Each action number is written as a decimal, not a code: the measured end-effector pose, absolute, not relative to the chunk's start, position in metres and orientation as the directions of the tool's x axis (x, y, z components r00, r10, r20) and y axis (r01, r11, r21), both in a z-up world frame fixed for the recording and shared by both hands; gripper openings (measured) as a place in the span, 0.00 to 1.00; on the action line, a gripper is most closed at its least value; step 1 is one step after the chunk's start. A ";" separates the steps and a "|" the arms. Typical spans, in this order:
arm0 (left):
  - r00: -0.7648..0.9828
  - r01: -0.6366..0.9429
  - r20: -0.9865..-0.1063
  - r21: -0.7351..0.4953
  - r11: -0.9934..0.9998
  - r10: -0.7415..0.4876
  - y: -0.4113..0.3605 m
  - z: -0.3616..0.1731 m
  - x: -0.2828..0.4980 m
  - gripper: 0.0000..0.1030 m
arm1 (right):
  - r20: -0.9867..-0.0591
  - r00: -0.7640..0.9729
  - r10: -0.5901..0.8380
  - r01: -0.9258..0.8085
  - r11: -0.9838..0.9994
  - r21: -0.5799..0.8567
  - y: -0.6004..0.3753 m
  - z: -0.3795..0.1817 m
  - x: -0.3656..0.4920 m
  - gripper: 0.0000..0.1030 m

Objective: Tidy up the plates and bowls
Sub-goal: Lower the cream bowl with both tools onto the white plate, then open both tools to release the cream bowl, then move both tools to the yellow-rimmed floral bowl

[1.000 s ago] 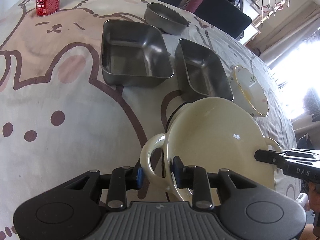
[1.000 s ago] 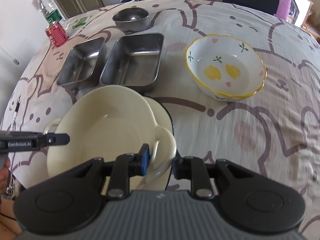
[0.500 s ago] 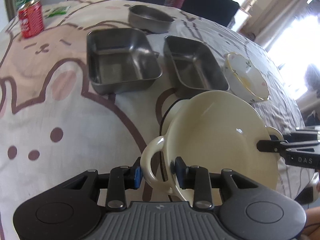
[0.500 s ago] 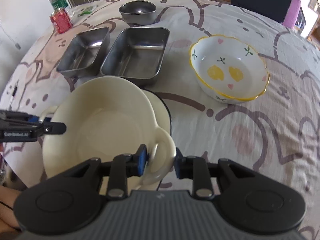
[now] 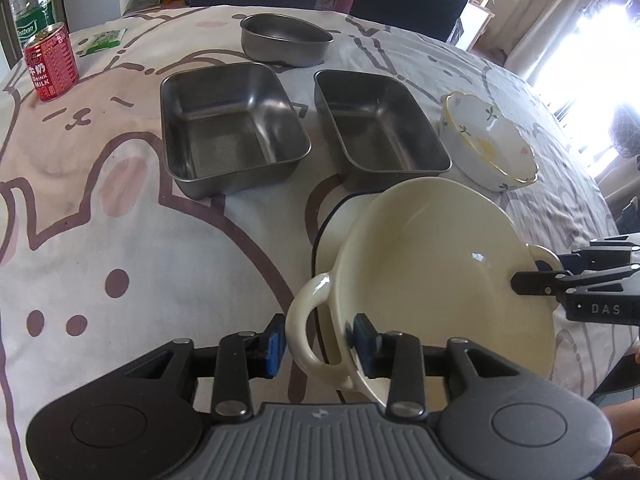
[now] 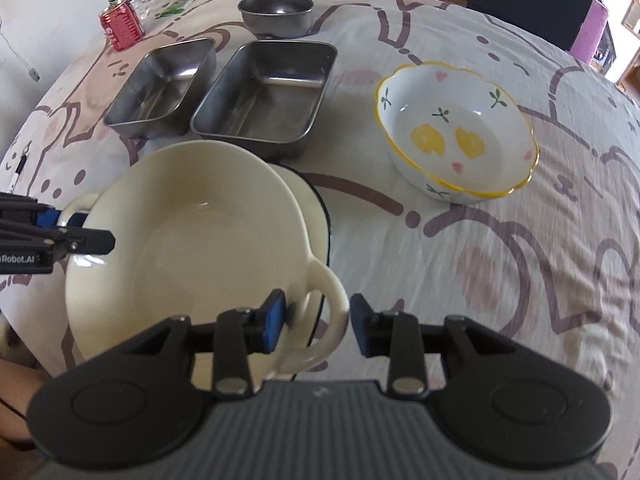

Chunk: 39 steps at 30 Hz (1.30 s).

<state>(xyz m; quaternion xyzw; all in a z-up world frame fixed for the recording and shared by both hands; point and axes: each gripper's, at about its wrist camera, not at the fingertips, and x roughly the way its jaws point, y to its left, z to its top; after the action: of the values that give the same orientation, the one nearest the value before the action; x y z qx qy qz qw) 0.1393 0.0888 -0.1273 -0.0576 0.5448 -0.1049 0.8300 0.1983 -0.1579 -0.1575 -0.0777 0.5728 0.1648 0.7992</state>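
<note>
From the left wrist view, the left gripper (image 5: 320, 340) tips steeply down, its jaws opening around the near loop handle of the cream two-handled bowl (image 5: 440, 272), pads clear of it; the bowl sits in a cream black-rimmed plate (image 5: 332, 220) on the cartoon-print tablecloth (image 5: 120, 240), two steel trays (image 5: 232, 128) behind, a red can (image 5: 50, 66) far left. From the right wrist view, the right gripper (image 6: 316, 320) likewise straddles the bowl's (image 6: 192, 240) other handle, jaws opening, not pressing; a flowered bowl (image 6: 456, 132) stands to the right, chairs beyond
</note>
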 end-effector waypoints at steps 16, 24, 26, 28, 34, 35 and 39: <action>0.363 0.094 -0.910 -0.177 0.980 -0.200 0.090 -0.127 0.137 0.78 | -0.911 0.345 0.226 -0.306 0.945 0.118 -0.179 -0.167 0.198 0.70; 0.375 0.103 -0.907 -0.163 0.981 -0.190 0.088 -0.124 0.133 0.95 | -0.915 0.333 0.227 -0.331 0.937 0.112 -0.182 -0.171 0.194 0.94; 0.387 0.104 -0.903 -0.161 0.981 -0.189 0.087 -0.122 0.132 0.97 | -0.908 0.346 0.236 -0.328 0.937 0.119 -0.184 -0.168 0.193 0.97; 0.396 0.107 -0.898 -0.161 0.981 -0.191 0.085 -0.119 0.130 1.00 | -0.903 0.358 0.240 -0.320 0.939 0.123 -0.186 -0.166 0.192 0.99; 0.435 0.121 -0.881 -0.148 0.981 -0.187 0.076 -0.105 0.125 1.00 | -0.880 0.374 0.292 -0.328 0.929 0.169 -0.193 -0.154 0.188 1.00; 0.448 0.125 -0.874 -0.148 0.981 -0.188 0.074 -0.101 0.124 1.00 | -0.872 0.387 0.300 -0.329 0.928 0.173 -0.195 -0.151 0.188 1.00; 0.502 0.131 -0.839 -0.165 0.978 -0.209 0.064 -0.081 0.128 1.00 | -0.825 0.460 0.329 -0.303 0.931 0.203 -0.206 -0.133 0.185 1.00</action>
<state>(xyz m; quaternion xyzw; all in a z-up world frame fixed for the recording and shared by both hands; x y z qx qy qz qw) 0.1277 0.0638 -0.0810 -0.0399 0.4892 -0.0980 0.8657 0.1847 -0.2058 -0.1332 0.0137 0.4856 0.1850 0.8543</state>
